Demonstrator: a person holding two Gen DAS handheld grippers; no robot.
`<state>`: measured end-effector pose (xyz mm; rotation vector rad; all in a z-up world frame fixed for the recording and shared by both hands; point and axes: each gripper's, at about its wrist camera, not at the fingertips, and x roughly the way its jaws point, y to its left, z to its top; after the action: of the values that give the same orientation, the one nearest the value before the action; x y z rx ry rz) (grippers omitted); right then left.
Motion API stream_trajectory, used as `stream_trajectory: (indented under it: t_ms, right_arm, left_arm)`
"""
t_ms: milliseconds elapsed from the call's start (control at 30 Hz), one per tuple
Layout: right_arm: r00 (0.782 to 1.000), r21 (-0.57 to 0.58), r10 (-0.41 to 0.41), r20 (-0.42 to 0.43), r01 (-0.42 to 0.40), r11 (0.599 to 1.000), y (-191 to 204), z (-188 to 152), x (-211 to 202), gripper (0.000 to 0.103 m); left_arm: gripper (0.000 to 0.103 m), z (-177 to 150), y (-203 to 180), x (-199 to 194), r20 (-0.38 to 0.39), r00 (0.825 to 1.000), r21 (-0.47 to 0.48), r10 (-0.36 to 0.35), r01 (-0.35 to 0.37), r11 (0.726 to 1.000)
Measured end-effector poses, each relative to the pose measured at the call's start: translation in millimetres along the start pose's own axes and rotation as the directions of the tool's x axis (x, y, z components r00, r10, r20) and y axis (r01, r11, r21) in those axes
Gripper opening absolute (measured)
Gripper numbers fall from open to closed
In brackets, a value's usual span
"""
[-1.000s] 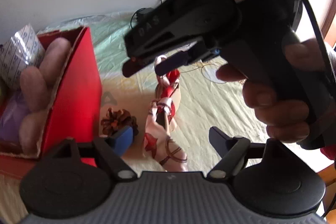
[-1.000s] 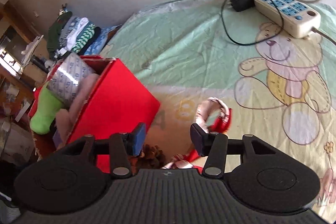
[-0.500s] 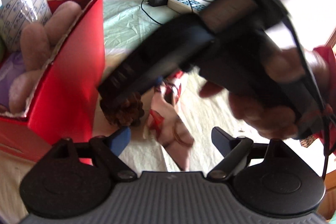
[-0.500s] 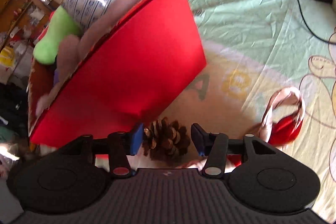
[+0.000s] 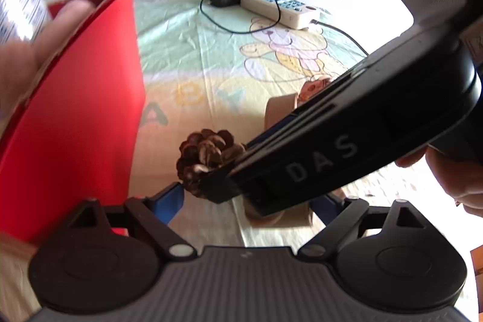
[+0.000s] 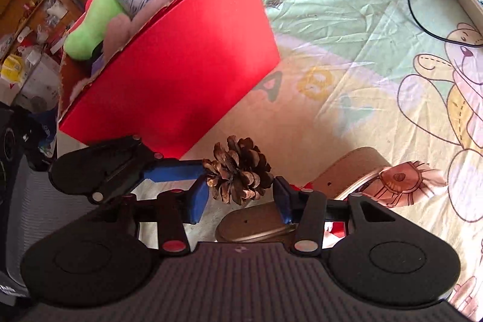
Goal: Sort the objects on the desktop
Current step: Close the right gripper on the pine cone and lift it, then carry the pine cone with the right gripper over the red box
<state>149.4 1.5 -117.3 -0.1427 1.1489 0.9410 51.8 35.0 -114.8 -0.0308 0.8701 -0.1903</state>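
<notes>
Where your right gripper pinches the pine cone between its blue pads, your left gripper stands spread just beside it. Beyond sits the red box; farther, a power strip on the bear-print cloth.

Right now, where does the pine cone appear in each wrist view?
Left wrist view: the pine cone is at centre, partly behind the right gripper's black body.
Right wrist view: pine cone at lower centre, between the right gripper jaws.
Shared landmark: the red box, left of it.
</notes>
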Motion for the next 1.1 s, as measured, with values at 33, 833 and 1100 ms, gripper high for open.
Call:
stream_trajectory:
  t_ms: [33, 833, 1100]
  right_arm:
    - [1.000, 0.007, 0.000, 0.002, 0.000, 1.000, 0, 1, 0, 0.050]
    - [0.928, 0.067, -0.011, 0.372, -0.015, 0.998, 84, 21, -90, 0.050]
    - [0.929, 0.057, -0.029, 0.369, 0.009, 0.998, 138, 56, -64, 0.050]
  left_arm:
    - [0.091, -1, 0, -5, 0.009, 1.000, 0.016, 0.008, -0.008, 1.000]
    - [0.082, 38, 49, -146, 0.325, 0.944, 0.036, -0.061, 0.052, 0.998]
    - [0.082, 26, 114, -165, 0.304, 0.951, 0.012, -0.055, 0.054, 0.998]
